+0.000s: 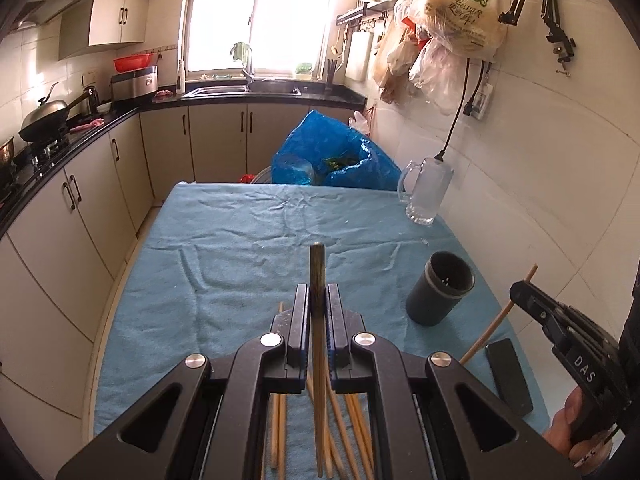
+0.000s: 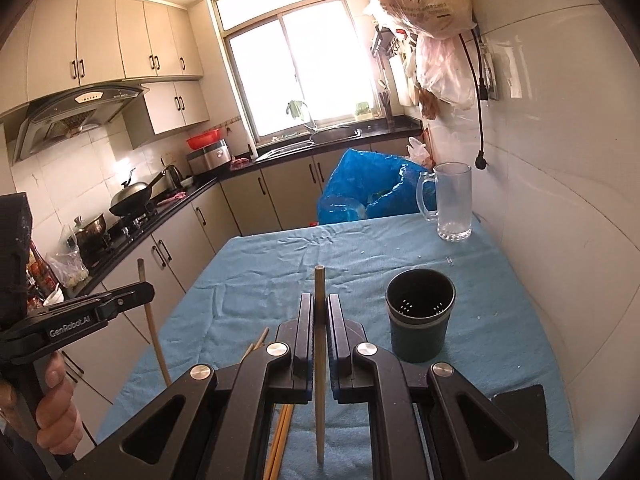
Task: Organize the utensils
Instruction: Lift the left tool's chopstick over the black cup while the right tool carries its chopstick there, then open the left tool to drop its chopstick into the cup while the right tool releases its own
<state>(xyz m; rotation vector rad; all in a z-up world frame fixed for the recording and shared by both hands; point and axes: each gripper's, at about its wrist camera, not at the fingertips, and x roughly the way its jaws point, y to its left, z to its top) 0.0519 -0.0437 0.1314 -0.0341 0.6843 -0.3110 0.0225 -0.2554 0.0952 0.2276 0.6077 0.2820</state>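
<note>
A wrinkled light-blue cloth [image 1: 248, 248] covers the worktop. The cup [image 2: 420, 314] on it is dark grey-green with a black inside dotted by small pale holes. The loose chopsticks [image 1: 348, 432] are pale tan wood. Each hand-held gripper is black with blue pads and silver screws: left [image 1: 319, 300], right [image 2: 319, 312]. The mug [image 2: 452, 200] is clear glass, the bag [image 1: 332, 152] bright blue, the phone [image 1: 509, 376] black.

left tool [image 1: 319, 300] clamped, right tool [image 2: 319, 312] clamped
</note>
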